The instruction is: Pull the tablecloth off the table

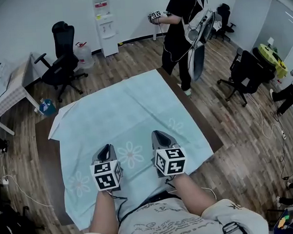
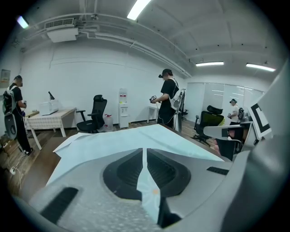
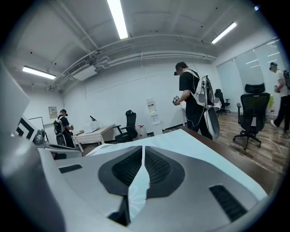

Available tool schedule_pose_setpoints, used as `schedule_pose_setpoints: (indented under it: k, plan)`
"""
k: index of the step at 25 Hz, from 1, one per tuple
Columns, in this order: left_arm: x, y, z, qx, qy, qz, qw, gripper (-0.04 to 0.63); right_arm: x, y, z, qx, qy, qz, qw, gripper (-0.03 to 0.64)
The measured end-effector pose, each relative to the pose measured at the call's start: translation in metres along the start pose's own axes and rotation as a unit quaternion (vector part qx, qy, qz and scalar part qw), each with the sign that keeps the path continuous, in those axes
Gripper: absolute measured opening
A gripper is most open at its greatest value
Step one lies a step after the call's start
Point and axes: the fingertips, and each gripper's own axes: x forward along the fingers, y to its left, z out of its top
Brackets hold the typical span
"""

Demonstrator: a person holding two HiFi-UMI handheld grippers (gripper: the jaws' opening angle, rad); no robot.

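Observation:
A pale blue tablecloth (image 1: 121, 105) with faint flower prints covers the dark brown table (image 1: 199, 122) and hangs over the near edge toward me. Its far left corner is folded back. Both grippers lie low over the near part of the cloth, side by side, jaws pointing away from me. The left gripper (image 1: 107, 147) is shut, and in the left gripper view a narrow fold of cloth (image 2: 146, 181) stands pinched between its jaws (image 2: 145, 149). The right gripper (image 1: 158, 134) is likewise shut with a strip of cloth (image 3: 138, 190) caught between its jaws (image 3: 143, 147).
A person in black (image 1: 184, 34) stands at the table's far right corner holding grippers. Office chairs stand at the back left (image 1: 64, 57) and on the right (image 1: 245, 77). A water dispenser (image 1: 104, 23) is against the back wall, and a checked-cloth table (image 1: 8, 92) stands at the left.

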Motion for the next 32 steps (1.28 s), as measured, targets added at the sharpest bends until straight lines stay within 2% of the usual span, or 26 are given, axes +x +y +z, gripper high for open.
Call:
schedule_pose_setpoints:
  k: [4, 10, 15, 18, 23, 27, 30, 32]
  plan:
    - [0.034, 0.028, -0.021, -0.037, 0.034, 0.027, 0.9984, 0.129, 0.039, -0.024, -0.011, -0.002, 0.028, -0.005, 1.000, 0.017]
    - [0.072, 0.075, -0.062, -0.100, 0.081, 0.077, 0.9886, 0.160, 0.096, -0.062, -0.035, -0.024, 0.081, -0.010, 0.996, 0.066]
    - [0.095, 0.103, -0.098, -0.119, 0.113, 0.111, 0.9802, 0.209, 0.137, -0.101, -0.068, -0.059, 0.139, -0.021, 0.988, 0.128]
    - [0.098, 0.122, -0.127, -0.129, 0.137, 0.137, 0.9725, 0.241, 0.154, -0.122, -0.089, -0.081, 0.175, -0.026, 0.981, 0.163]
    - [0.098, 0.154, -0.166, -0.160, 0.172, 0.176, 0.9559, 0.296, 0.178, -0.151, -0.108, -0.125, 0.205, -0.036, 0.970, 0.195]
    - [0.097, 0.171, -0.185, -0.177, 0.192, 0.194, 0.9456, 0.307, 0.191, -0.166, -0.124, -0.139, 0.241, -0.037, 0.960, 0.198]
    - [0.102, 0.173, -0.197, -0.192, 0.203, 0.186, 0.9420, 0.305, 0.196, -0.177, -0.134, -0.142, 0.255, -0.045, 0.955, 0.198]
    - [0.103, 0.176, -0.202, -0.189, 0.208, 0.185, 0.9417, 0.287, 0.200, -0.183, -0.140, -0.139, 0.261, -0.051, 0.954, 0.198]
